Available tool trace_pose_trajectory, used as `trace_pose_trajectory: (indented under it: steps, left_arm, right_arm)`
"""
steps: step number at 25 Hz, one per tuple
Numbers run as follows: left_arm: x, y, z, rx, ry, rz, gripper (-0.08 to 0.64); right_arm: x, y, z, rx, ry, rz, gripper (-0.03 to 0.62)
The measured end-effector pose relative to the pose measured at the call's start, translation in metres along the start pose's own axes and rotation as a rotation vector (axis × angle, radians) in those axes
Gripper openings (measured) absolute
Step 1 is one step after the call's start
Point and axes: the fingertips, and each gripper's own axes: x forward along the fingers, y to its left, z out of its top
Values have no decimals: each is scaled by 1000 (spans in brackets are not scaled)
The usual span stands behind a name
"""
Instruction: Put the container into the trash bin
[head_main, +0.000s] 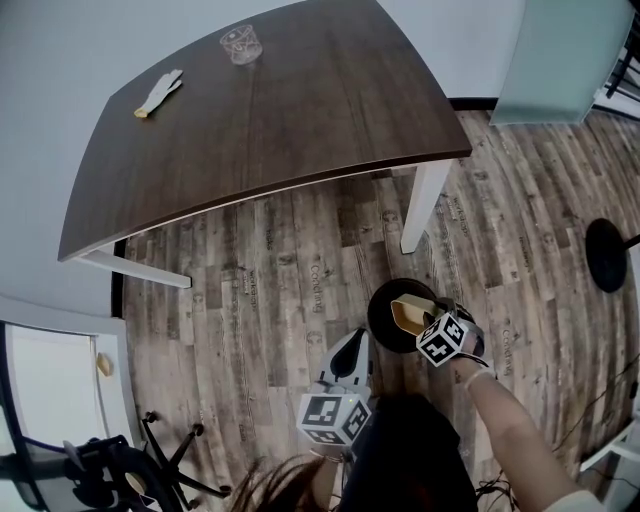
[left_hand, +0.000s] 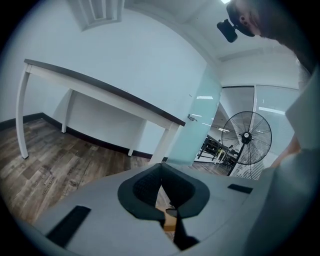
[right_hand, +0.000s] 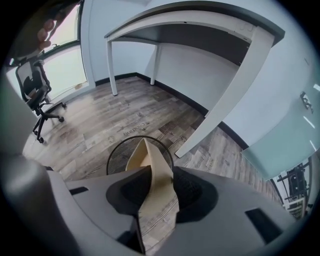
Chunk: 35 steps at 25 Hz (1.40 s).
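Observation:
A round black mesh trash bin (head_main: 383, 300) stands on the wood floor by the table leg. Over its mouth, tilted, is the flat beige container (head_main: 410, 312), tip down toward the bin (right_hand: 112, 156). In the right gripper view the container (right_hand: 145, 152) lies between the parted jaws of my right gripper (right_hand: 156, 172), and floor shows through the gap below it, so the pads stand off it. The right gripper (head_main: 425, 320) points steeply down. My left gripper (head_main: 350, 358) hangs left of the bin, its jaws (left_hand: 161, 186) together and empty.
A dark wooden table (head_main: 300, 110) carries a clear glass (head_main: 241, 44) and a yellow-white item (head_main: 158, 93); its white leg (head_main: 425, 205) stands just behind the bin. An office chair (head_main: 110, 470) is at the lower left, a fan base (head_main: 607, 253) at the right.

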Motion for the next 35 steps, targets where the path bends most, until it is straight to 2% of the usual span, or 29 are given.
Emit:
trace_pose_trajectory:
  steps: [7,15,35]
  left_arm:
    - [-4,-4,4,-8,27,9,20]
    - [-16,-17,32,-4,49,6,20]
    - [-67,-101,126,32,50,-34,20]
  right_arm:
    - [-14,5,0,4,4,40,152]
    - [-52,7,8,31,4,53,151]
    - [-209,6,42,127,-83,53,129]
